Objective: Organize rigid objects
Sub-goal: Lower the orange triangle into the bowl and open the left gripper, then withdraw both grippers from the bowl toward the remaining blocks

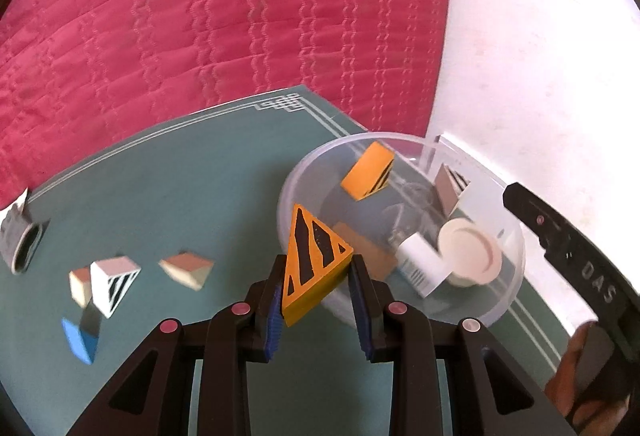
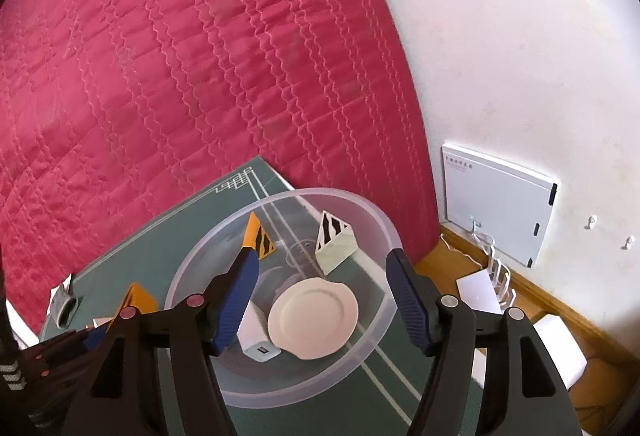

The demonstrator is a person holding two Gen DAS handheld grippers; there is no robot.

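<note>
My left gripper (image 1: 316,300) is shut on an orange triangular block with black stripes (image 1: 316,260), held at the near left rim of a clear plastic bowl (image 1: 516,236). The bowl (image 2: 384,232) holds another orange striped block (image 1: 368,170), a white striped wedge (image 2: 334,242), a cream round lid (image 2: 314,318) and a white charger cube (image 2: 258,340). My right gripper (image 2: 324,300) is open and empty just above the bowl. Loose blocks lie left on the green mat: a white striped one (image 1: 114,282), a pink-and-cream one (image 1: 186,268), a blue one (image 1: 80,340).
The green mat (image 1: 180,188) lies on a red quilted bedspread (image 1: 200,16). A grey tape roll (image 1: 20,244) sits at the mat's left edge. A white wall (image 2: 520,56) with a grey panel (image 2: 496,204) is at the right, above a wooden floor strip.
</note>
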